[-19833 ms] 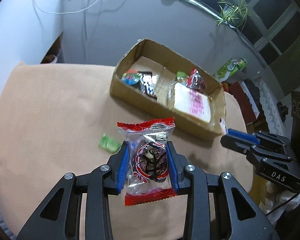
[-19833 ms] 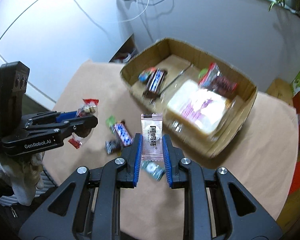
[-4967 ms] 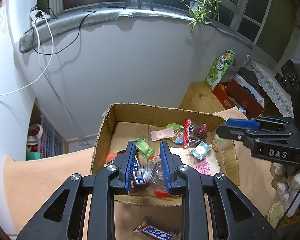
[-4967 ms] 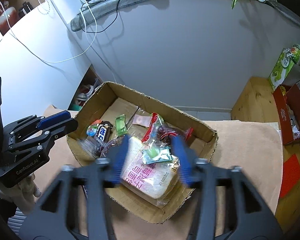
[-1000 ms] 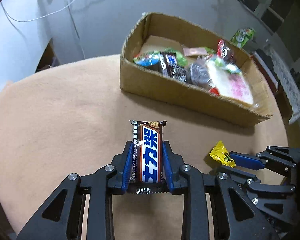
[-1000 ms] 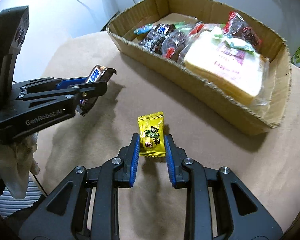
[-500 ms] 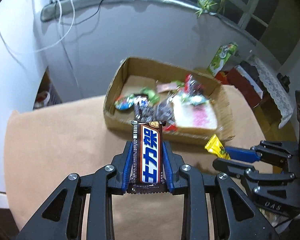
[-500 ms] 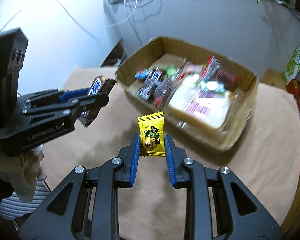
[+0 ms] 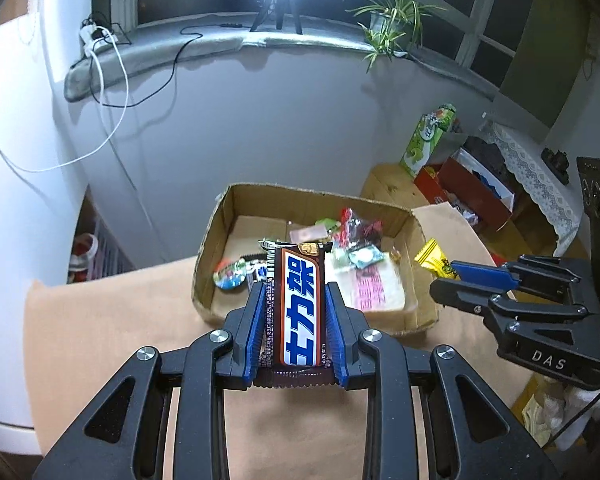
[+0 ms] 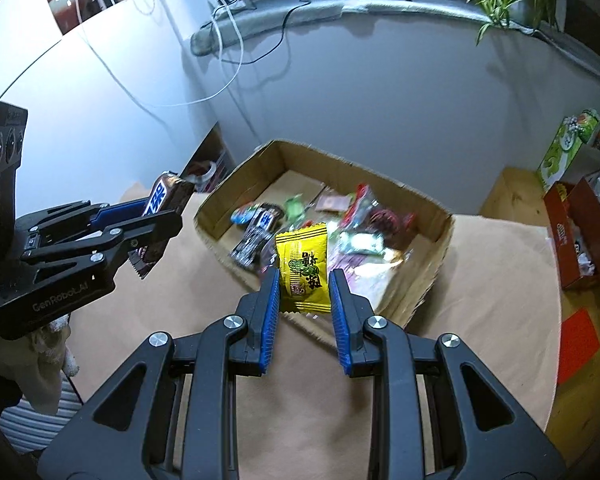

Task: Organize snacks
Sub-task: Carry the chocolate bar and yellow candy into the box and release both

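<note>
Over the tan surface (image 9: 100,320), left side: the left gripper (image 9: 296,320) was clamped narrow on a brown chocolate bar (image 9: 300,304) with a blue-and-white label, bar standing lengthwise between the blue pads, clear of the surface, its top end overlapping the near wall of the box in view. Centre: open cardboard box (image 10: 432,264) on the surface, already holding mixed wrapped snacks, among them a large pale bread pack (image 9: 376,288) with pink print and a red-trimmed clear packet (image 10: 364,204). Right side: the right gripper (image 10: 305,292) pinched a small yellow candy packet (image 10: 304,264) by its lower half, held in the air in front of the box. Behind: grey wall, window ledge with cables, potted plant (image 9: 388,28).
</note>
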Available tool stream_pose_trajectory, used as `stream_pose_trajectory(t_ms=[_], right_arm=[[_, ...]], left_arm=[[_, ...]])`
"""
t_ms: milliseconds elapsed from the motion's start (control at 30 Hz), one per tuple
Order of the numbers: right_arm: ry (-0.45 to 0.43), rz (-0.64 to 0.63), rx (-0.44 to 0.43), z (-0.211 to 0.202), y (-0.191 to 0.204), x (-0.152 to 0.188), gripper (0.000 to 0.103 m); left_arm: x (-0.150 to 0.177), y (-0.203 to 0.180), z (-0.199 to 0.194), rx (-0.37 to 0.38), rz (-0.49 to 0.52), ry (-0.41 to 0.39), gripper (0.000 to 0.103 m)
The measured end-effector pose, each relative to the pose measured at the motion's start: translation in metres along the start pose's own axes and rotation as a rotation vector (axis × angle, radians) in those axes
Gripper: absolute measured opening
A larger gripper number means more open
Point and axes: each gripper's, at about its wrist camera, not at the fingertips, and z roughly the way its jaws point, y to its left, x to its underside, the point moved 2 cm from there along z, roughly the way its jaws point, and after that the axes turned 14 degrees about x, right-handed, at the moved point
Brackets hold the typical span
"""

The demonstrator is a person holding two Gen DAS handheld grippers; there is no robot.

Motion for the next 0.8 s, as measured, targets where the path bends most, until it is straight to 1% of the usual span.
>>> stream_pose_trajectory(t_ms=[267,500,800], right_arm=[[0.008,0.011,0.032,0.022,-0.015,-0.019,0.026],[0.034,0.007,0.043,0.040,-0.019,-0.027,0.026],[0.070,0.020,0.037,0.058,-0.024,-0.030,0.026]], left_arm=[[-0.014,0.004,0.024,-0.002,-0.027,0.013,0.027],[-0.020,0.016,0.052,-0.017,-0.063,0.057,0.027],[-0.026,0.019,0.060,-0.026,-0.058,0.066,0.027]])
